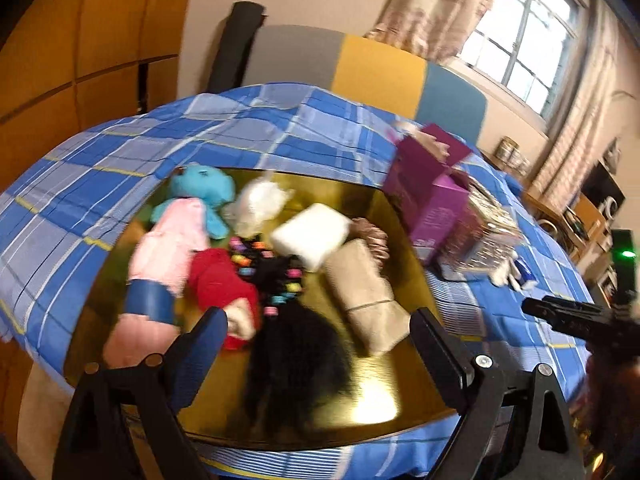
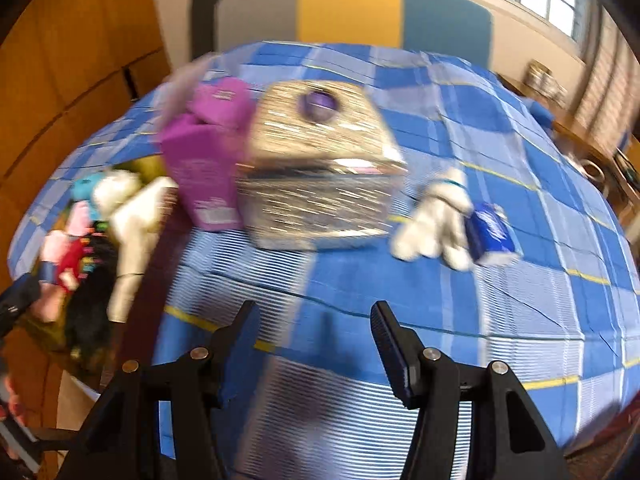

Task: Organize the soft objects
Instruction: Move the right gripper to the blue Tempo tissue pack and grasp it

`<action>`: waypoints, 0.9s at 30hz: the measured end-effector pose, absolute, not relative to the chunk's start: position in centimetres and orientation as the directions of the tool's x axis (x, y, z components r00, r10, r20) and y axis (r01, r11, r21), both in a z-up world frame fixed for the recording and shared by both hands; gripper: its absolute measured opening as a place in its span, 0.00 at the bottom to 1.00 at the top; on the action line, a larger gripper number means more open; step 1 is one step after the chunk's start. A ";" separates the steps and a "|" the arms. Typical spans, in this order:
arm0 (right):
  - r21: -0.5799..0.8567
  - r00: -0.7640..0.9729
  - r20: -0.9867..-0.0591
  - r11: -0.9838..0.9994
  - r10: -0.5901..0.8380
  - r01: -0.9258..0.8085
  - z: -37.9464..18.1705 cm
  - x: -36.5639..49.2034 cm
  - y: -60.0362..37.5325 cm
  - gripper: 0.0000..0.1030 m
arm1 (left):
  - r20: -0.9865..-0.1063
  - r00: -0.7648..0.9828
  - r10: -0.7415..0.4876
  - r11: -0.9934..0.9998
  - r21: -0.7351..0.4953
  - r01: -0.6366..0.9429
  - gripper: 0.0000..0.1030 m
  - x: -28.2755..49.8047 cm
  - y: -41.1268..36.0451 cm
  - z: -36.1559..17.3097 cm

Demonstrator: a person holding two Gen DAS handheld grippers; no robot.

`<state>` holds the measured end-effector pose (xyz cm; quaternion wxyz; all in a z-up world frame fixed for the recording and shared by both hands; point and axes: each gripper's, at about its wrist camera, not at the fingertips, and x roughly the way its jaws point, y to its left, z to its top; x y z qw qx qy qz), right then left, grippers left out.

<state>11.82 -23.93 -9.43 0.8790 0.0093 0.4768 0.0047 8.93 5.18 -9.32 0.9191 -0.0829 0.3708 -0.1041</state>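
You are working over a table [image 2: 500, 312] under a blue checked cloth, with the gold tray [image 1: 372, 396] as your landmark. Soft toys are lying piled inside the tray; a glittery box [image 2: 320, 184] is standing just right of it, and a white plush [image 2: 436, 220] is lying well right of it. Your left tool [image 1: 316, 340] is hanging wide open and empty over the tray; your right tool [image 2: 312, 332] is hanging half open and empty. Both views are blurring, so you are risking a blind grab that knocks the box.
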 end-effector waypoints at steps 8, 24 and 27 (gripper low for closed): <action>-0.024 0.533 -0.842 0.992 -0.085 0.121 -10.6 11.7 -31.2 0.57 | -0.663 0.682 -0.308 0.951 -0.186 0.248 0.90 8.6 0.0 -8.0; 0.028 0.553 -0.829 0.983 -0.079 0.182 -9.7 17.3 -41.9 0.73 | -0.699 0.583 -0.414 0.881 -0.147 0.449 0.90 7.8 -9.4 -7.4; 0.028 0.552 -0.831 0.986 -0.069 0.166 -10.6 19.0 -42.4 0.73 | -0.708 0.572 -0.414 0.874 -0.135 0.466 0.90 7.6 -10.5 -7.5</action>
